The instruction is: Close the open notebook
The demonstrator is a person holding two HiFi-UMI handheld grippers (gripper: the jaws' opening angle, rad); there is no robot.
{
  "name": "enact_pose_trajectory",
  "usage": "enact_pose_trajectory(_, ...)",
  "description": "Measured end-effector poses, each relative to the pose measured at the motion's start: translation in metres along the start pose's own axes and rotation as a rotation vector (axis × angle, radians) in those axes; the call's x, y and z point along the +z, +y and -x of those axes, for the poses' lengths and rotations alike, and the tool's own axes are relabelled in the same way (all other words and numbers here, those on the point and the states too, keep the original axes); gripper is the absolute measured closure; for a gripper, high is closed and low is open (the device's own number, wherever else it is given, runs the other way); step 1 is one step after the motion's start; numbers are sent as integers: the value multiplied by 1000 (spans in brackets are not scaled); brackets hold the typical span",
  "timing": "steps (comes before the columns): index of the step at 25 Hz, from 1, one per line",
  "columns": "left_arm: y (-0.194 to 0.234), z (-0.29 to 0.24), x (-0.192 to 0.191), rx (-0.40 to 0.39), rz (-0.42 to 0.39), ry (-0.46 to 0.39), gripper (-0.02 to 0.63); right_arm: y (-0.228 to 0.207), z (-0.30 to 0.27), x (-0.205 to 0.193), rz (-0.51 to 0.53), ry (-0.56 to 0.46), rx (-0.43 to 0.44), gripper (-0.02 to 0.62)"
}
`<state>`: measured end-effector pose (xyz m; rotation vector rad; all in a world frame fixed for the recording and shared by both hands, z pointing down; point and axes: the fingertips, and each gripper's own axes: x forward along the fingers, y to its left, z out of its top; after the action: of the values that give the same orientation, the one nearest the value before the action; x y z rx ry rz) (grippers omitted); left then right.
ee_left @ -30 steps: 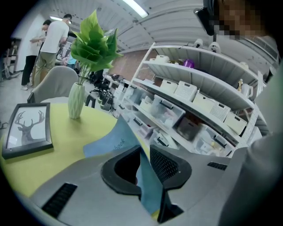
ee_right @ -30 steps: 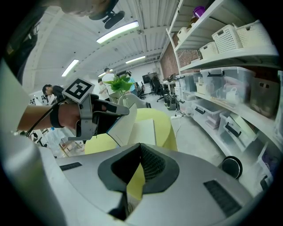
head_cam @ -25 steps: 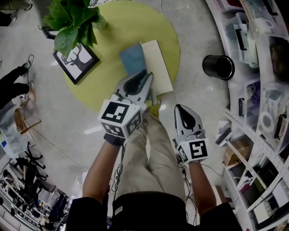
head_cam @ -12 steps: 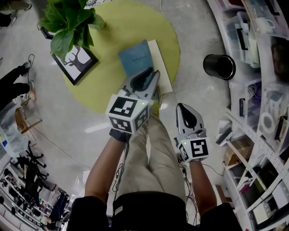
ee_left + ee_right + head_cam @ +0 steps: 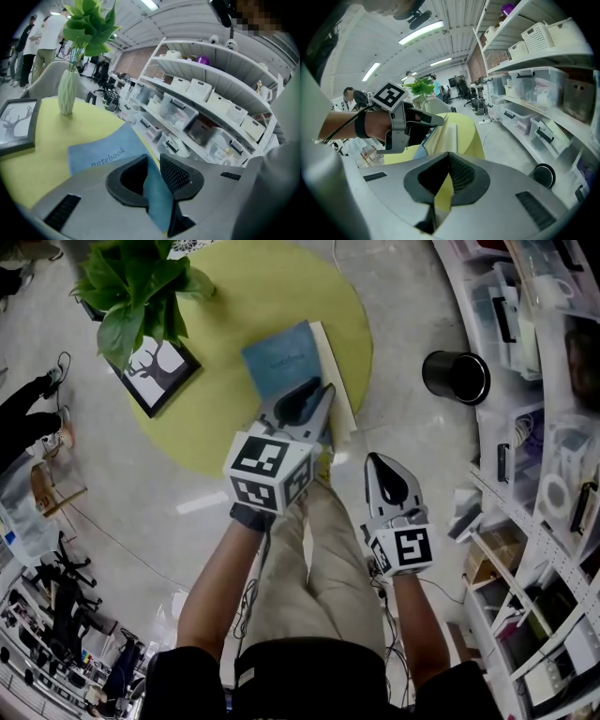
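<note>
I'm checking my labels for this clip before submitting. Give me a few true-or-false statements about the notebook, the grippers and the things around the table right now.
1. The left gripper clamps the notebook's blue cover. True.
2. The right gripper holds a page of the notebook. False: its jaws are shut on nothing, and it is off the table.
3. The plant stands on the yellow-green table. True.
4. The black bin stands on the table. False: it stands on the floor, beside the shelves.
</note>
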<state>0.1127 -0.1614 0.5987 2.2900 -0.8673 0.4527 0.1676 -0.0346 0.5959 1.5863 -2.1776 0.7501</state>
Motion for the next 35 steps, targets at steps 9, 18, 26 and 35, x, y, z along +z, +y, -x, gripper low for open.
enact_pose_trajectory(9,0,-11,-5,4,10,12,511,-8,2,-2,-6,2,-17,594)
enact_pose_trajectory(18,1,-18,-8,6,13,14,508,-10,3,-4,-21,-1,-26,594)
enact_pose_trajectory(26,1,-25,-11,3,21,19,503,-15,5,-7,-27,-3,-38,594)
enact_pose_trajectory(35,-6,-18,-23,-58,25,45,456,-11,4,5,-5,-26,-41,594)
